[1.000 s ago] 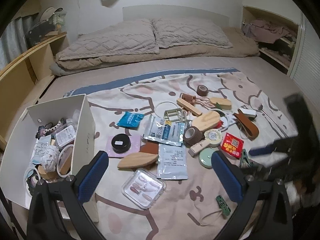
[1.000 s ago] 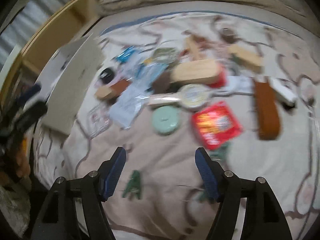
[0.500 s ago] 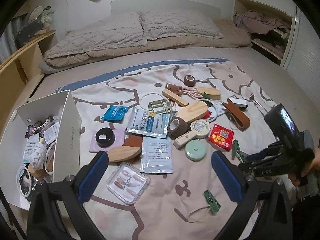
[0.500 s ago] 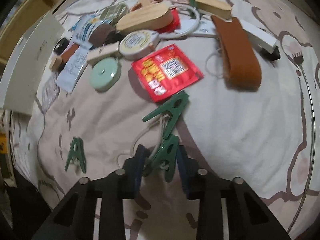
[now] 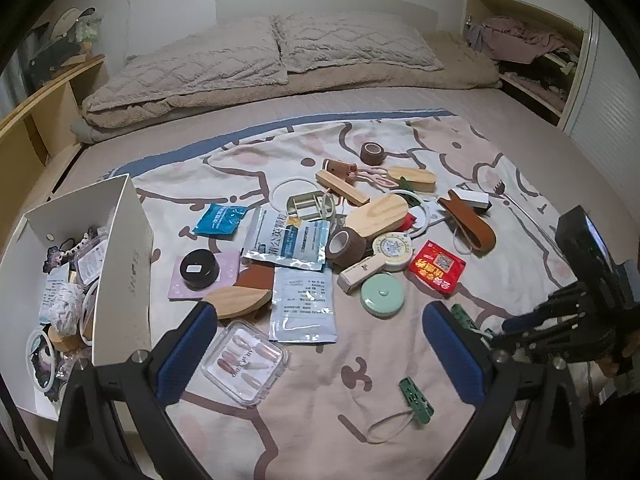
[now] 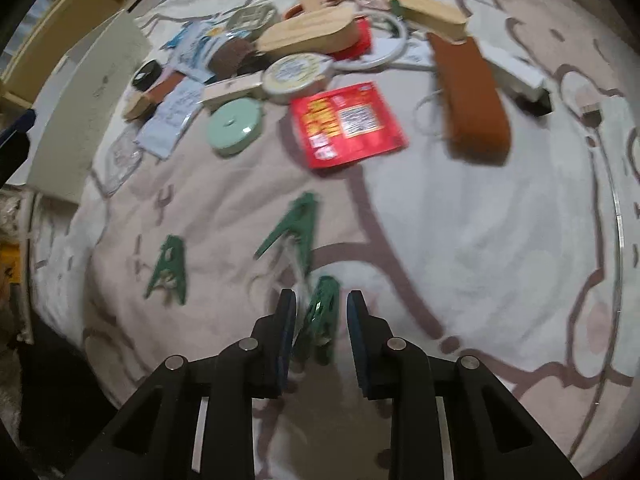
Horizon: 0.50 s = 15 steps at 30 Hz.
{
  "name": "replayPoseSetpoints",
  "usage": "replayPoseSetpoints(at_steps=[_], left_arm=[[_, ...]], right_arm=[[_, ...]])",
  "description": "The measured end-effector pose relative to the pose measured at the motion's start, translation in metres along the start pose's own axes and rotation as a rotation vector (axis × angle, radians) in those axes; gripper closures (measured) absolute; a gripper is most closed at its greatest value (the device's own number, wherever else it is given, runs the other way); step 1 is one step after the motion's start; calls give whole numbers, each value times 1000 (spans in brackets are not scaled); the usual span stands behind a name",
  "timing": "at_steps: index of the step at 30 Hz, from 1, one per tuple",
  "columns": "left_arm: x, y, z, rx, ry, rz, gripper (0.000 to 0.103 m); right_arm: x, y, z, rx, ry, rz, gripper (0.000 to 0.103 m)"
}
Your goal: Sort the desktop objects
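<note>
My right gripper [image 6: 321, 312] is shut on a green clothespin [image 6: 322, 312] and holds it just above the blanket; a pale cord ties it to a second green clothespin [image 6: 292, 228]. A third green clothespin [image 6: 168, 270] lies to the left and also shows in the left wrist view [image 5: 416, 400]. My left gripper [image 5: 320, 354] is open and empty above a clear case of press-on nails [image 5: 244, 362]. The white sorting box [image 5: 128, 264] stands at the left with several small items inside. The right gripper's body [image 5: 576, 320] shows at the right of the left wrist view.
Many small items lie on the cartoon blanket [image 5: 400, 360]: a red packet [image 6: 346, 124], a mint round tin [image 6: 234, 128], a brown leather strap [image 6: 472, 96], wooden pieces [image 5: 378, 216], foil sachets [image 5: 288, 240], tape rolls [image 5: 346, 244], a black jar [image 5: 199, 269]. Pillows [image 5: 280, 52] lie beyond.
My right gripper came down to the green clothespin, closed on it and lifted it slightly. My left gripper shifted a little and stayed open.
</note>
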<state>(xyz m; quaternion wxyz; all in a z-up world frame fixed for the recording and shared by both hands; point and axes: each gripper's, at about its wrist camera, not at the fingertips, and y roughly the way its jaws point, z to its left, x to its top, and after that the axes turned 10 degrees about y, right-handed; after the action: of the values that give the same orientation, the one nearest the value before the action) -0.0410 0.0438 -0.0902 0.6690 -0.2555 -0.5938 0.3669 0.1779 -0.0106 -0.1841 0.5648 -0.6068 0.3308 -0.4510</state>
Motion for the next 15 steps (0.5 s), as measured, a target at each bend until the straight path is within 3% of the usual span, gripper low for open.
replayPoseSetpoints(at_steps=[12, 15], left_arm=[[10, 1, -7, -4, 3, -13, 0], [11, 2, -6, 0, 2, -14, 0]], right_arm=[[27, 25, 12, -103, -18, 8, 77], [42, 24, 14, -107, 14, -37, 77]])
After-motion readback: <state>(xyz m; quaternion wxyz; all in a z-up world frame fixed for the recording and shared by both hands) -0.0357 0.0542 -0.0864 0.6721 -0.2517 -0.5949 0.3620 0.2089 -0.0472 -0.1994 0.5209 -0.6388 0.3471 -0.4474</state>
